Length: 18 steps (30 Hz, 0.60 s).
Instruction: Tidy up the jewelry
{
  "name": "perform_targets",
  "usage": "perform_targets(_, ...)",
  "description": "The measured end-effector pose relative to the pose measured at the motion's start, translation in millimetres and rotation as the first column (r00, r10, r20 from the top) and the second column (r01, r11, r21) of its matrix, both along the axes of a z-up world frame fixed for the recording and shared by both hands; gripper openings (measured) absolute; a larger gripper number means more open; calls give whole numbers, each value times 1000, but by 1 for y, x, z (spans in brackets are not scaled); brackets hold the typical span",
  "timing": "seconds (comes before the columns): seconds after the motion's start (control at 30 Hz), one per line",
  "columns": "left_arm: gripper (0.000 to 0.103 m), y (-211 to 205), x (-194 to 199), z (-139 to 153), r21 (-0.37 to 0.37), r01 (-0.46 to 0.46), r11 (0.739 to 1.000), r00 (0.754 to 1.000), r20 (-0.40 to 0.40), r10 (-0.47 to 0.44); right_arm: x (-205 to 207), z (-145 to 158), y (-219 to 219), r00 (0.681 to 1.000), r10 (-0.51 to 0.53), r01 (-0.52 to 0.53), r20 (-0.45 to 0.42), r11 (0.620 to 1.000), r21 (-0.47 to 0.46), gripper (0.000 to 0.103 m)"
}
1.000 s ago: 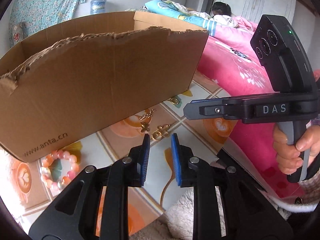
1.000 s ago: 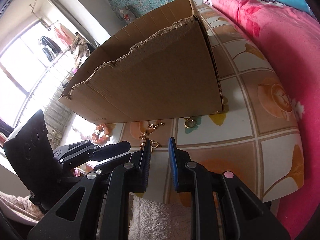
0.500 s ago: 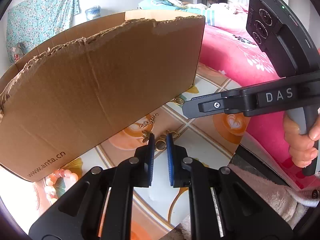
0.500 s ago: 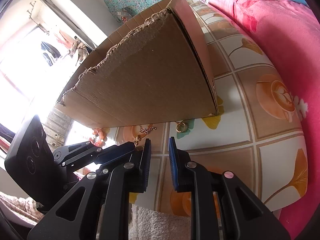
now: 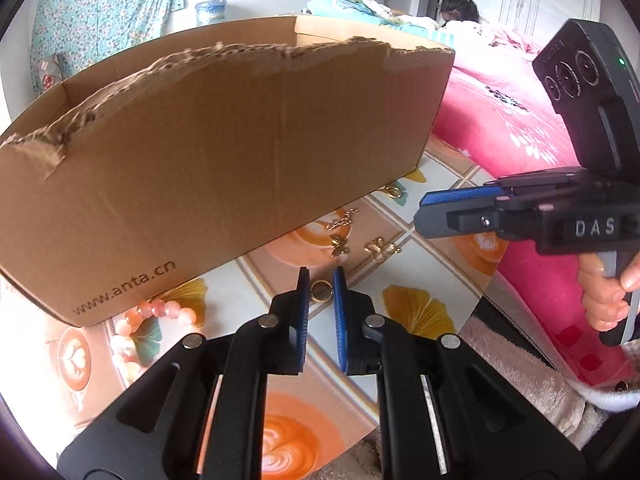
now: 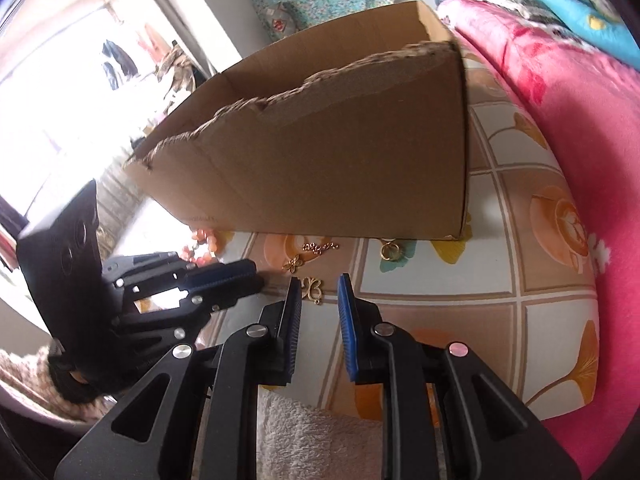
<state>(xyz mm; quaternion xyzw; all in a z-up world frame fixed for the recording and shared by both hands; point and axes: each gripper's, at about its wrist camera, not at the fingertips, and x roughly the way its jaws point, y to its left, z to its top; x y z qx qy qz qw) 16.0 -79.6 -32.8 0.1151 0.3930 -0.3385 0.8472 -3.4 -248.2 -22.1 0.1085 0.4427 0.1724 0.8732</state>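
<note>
— On the worktop (image 6: pixel 440 312), what do we log for the left tool (image 5: pixel 321 276)?
— We see its blue pads drawn in on a gold ring (image 5: pixel 322 291); the jaws have just been closing, and the ring sits between them, low against the patterned cover.
— Right tool (image 6: pixel 319 284)?
— Apart. We note its jaws have just been opening, with nothing pressed between them. A gold clasp charm (image 6: pixel 312 290) lies flat at the tips, nearer the left pad. We also see a hand (image 5: pixel 604 300) on its handle.
— Other jewelry?
— We count a butterfly charm (image 5: pixel 339 245) beside the clasp charm, a short chain (image 5: pixel 342 219) just past it, and a second ring (image 6: pixel 390 250) close to the base of the cardboard box (image 5: pixel 224 152). A pink bead bracelet (image 5: pixel 160 312) lies at the box's near left corner, partly hidden by the box.
— Box itself?
— Open top, torn front edge, standing behind all the pieces. We cannot see what is inside it.
— Surroundings?
— We mark a pink bedspread (image 5: pixel 500 120) along the worktop's right side.
</note>
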Motion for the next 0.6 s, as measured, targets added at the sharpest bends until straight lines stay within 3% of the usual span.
perform_targets(0.1, 11, 7, 1, 0, 5, -19, 1000, 1000, 0, 19, 1, -3, 18, 998, 56, -55, 9, 991, -118, 24)
perform_targets(0.37, 11, 12, 2, 0, -1, -24, 1000, 1000, 4, 24, 7, -10, 45, 982, 184, -164, 35, 938, -304, 24)
perform_targets(0.5, 11, 10, 3, 0, -5, -17, 1000, 1000, 2, 17, 12, -10, 47, 971, 235, -214, 31, 923, -319, 24)
perform_targets(0.6, 11, 11, 3, -1, -12, -15, 1000, 1000, 2, 15, 14, -10, 46, 964, 265, -246, 18, 920, -306, 16)
